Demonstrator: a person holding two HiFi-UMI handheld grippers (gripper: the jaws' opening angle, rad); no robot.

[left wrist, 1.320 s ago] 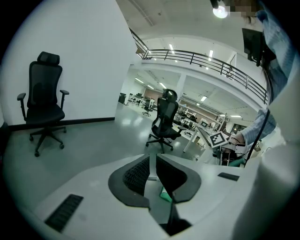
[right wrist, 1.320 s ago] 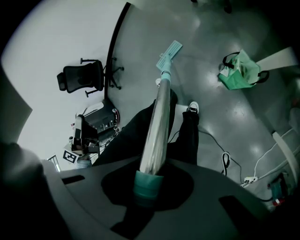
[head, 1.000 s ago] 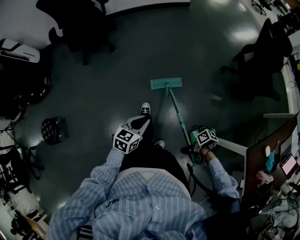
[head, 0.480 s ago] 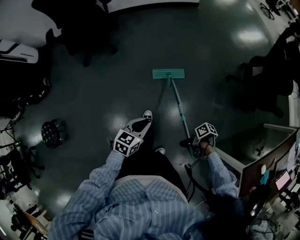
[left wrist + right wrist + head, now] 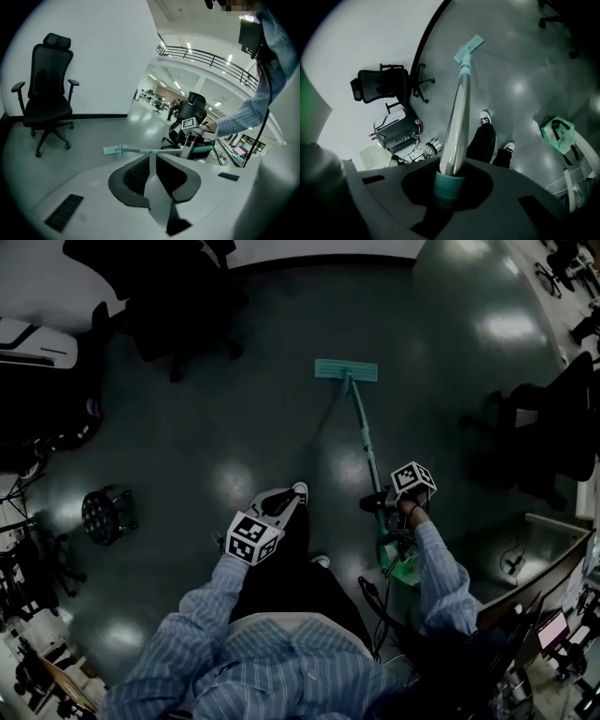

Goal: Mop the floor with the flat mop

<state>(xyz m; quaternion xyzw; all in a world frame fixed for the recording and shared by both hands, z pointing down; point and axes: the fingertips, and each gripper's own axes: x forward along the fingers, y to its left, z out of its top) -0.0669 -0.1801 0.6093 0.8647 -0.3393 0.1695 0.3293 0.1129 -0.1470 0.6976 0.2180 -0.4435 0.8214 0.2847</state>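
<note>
Right gripper [image 5: 449, 186]: clenched on the flat mop [image 5: 364, 442]. In the right gripper view, the jaws close round the teal collar [image 5: 449, 183] at the near end of the handle [image 5: 457, 117]. The bright metal shaft runs forward and down from them.

Left gripper [image 5: 151, 165]: jaws pressed together with nothing between them. It grips nothing and touches nothing. It is held in front of the person's body, to the left of the handle and apart from it. In the head view, one shoe [image 5: 298, 489] shows just past its tip.

Container: a green bag [image 5: 557, 132] stands on the floor [image 5: 234, 427] near the person's right foot. In the head view it lies under the right forearm. A dark strap crosses its open top. Its contents cannot be made out.

Mop head [image 5: 346, 370]: flat on the floor ahead of the person, well apart from both feet. Its long side lies across the line of the handle, which joins it at the middle and slopes back up to the right gripper.

Floor: dark and glossy, with patches of reflected ceiling light.

Farther off: a round stool [image 5: 106, 509] stands to the left. A black office chair [image 5: 173, 296] stands near the wall, left of the mop head. Another dark chair [image 5: 548, 446] stands to the right.
</note>
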